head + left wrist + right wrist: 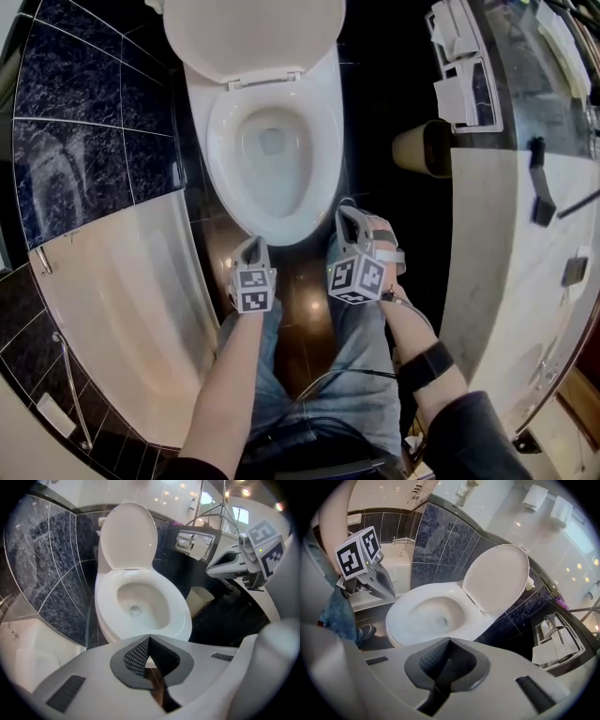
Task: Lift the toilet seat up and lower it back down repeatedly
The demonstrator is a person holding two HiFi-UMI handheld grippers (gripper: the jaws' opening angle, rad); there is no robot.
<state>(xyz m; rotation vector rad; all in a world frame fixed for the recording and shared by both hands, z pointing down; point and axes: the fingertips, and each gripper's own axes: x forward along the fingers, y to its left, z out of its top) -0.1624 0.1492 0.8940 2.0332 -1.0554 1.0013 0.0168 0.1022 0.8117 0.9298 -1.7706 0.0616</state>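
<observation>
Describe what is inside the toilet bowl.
The toilet bowl shows only bare white walls and the drain hole at the bottom; no loose object. The area under the rim is hidden.

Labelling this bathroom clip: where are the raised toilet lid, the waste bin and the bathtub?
raised toilet lid [253,37], head view, middle of its inner face
waste bin [412,148], head view, its side wall
bathtub [112,281], head view, bare inner wall

white toilet seat [221,141], dark blue marbled tiles [84,141]
</observation>
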